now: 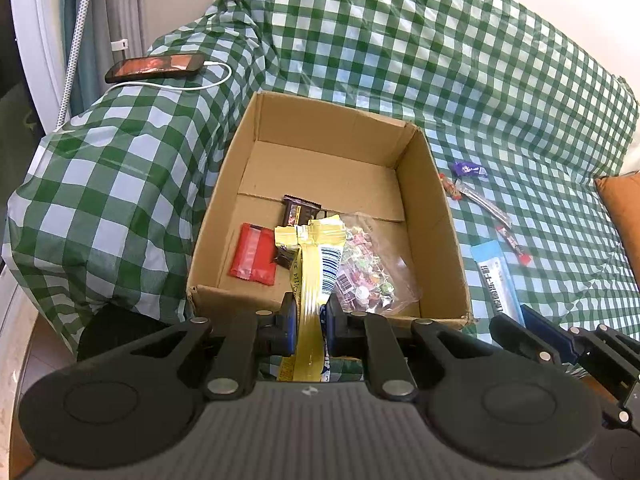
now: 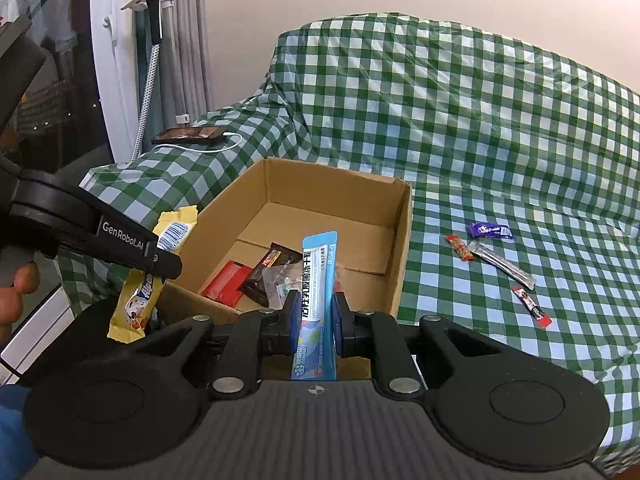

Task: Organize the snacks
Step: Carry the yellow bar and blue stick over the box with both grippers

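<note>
Gripping a yellow snack packet (image 1: 310, 280) upright, my left gripper (image 1: 312, 316) has its jaws pressed against both faces of it, just at the near wall of the cardboard box (image 1: 434, 216). My right gripper (image 2: 316, 320) is likewise closed tight on a blue sachet (image 2: 318, 300) printed with white lettering, held on end in front of the same box. Inside the box lie a red packet (image 1: 254, 258), a dark brown chocolate wrapper (image 1: 300, 208) and a clear bag of mixed candies (image 1: 370, 272). Out on the green checked cloth (image 2: 500, 120), well to the right of the box, sit a purple candy (image 2: 490, 231), a small orange-red stick (image 2: 460, 247), a silver stick sachet (image 2: 502, 265) and a red-tipped stick (image 2: 532, 306). A phone (image 1: 156, 66) rests on the covered armrest with a white cable (image 1: 192, 86) plugged in.
</note>
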The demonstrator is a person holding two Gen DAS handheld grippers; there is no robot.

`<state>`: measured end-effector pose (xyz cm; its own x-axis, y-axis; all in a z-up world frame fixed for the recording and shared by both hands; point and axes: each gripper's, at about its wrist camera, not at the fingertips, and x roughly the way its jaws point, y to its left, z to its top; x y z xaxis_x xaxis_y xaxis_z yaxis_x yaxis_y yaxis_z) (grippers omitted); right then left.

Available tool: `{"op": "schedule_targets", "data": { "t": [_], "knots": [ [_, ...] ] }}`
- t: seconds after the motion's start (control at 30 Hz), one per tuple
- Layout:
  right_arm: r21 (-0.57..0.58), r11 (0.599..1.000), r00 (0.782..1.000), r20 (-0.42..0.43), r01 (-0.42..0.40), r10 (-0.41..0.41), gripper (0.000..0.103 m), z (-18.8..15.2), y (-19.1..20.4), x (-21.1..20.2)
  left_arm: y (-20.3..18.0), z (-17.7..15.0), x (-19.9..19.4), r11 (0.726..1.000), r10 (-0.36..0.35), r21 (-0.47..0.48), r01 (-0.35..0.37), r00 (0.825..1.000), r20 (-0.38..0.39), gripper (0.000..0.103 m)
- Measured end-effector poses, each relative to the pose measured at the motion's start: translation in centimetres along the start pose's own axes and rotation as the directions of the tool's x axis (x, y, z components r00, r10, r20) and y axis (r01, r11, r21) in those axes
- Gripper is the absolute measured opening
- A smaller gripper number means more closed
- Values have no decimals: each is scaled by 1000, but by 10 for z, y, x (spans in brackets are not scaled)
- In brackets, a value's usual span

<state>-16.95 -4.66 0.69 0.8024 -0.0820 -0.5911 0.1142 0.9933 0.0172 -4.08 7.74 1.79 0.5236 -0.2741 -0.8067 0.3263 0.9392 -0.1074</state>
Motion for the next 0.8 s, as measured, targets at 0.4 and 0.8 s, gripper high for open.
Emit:
{"op": "schedule_targets", "data": {
  "t": [0.4, 0.8],
  "knots": [
    [0, 1000, 1000, -24, -5, 5, 18, 1, -2, 14, 2, 6, 12, 1000, 4, -17, -5, 1000, -21, 15],
    [12, 1000, 1000, -30, 10, -9, 18, 11, -5, 23, 10, 27, 22, 999, 6, -47, -6, 1000, -6, 15]
  ]
}}
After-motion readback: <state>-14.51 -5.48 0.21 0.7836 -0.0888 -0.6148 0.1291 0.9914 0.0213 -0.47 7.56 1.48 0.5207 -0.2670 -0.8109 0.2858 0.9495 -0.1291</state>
